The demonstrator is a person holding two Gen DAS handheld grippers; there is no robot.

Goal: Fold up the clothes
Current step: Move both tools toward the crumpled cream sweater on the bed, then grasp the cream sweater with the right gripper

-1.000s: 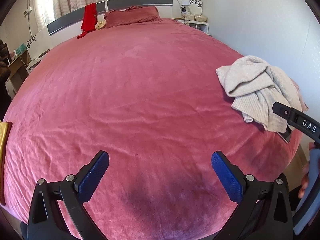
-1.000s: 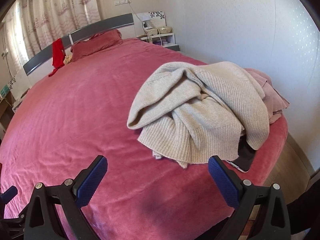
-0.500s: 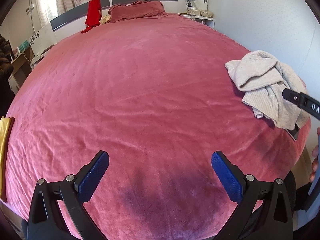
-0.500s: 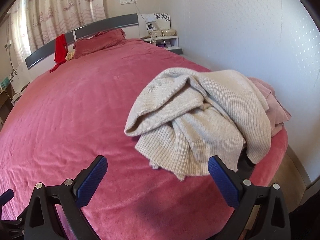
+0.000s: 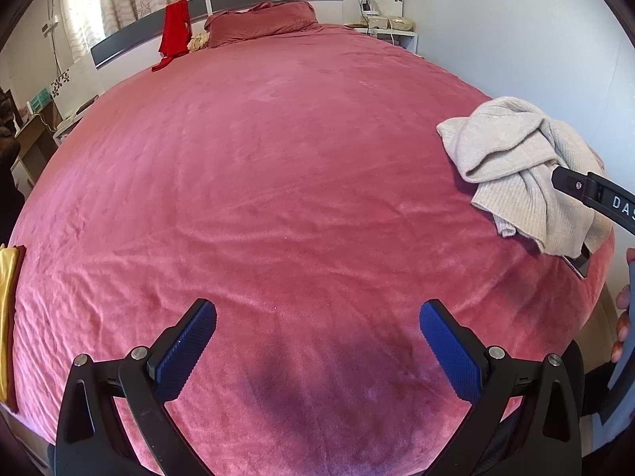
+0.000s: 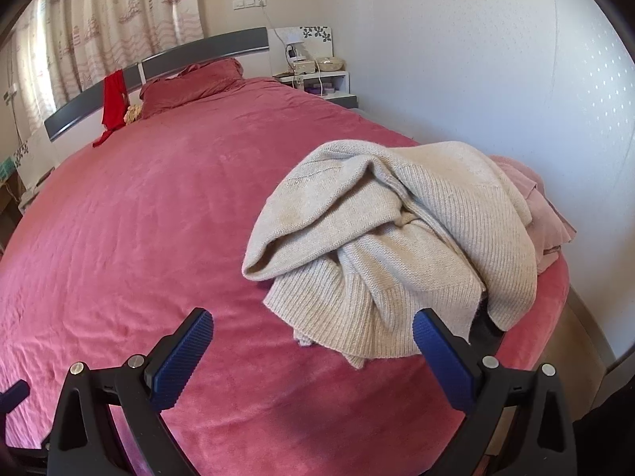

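A wide bed (image 5: 278,182) fills most of the room, spread with a rose-pink plush cover and ending at a curved grey headboard (image 6: 166,59). A matching pillow (image 6: 190,83) lies against it, and a red cloth (image 6: 113,97) hangs over the headboard beside it. Behind the headboard, patterned cream curtains (image 6: 119,20) let daylight through. In the far corner stands a white bedside shelf (image 6: 321,79) with small things on top and a cord running up to a wall socket (image 6: 250,2). The wall (image 6: 476,59) along the bed is pale and textured. A strip of brownish floor (image 6: 575,329) shows at the bed's near corner. On the other side a wooden desk (image 5: 33,142) stands close to the bed.
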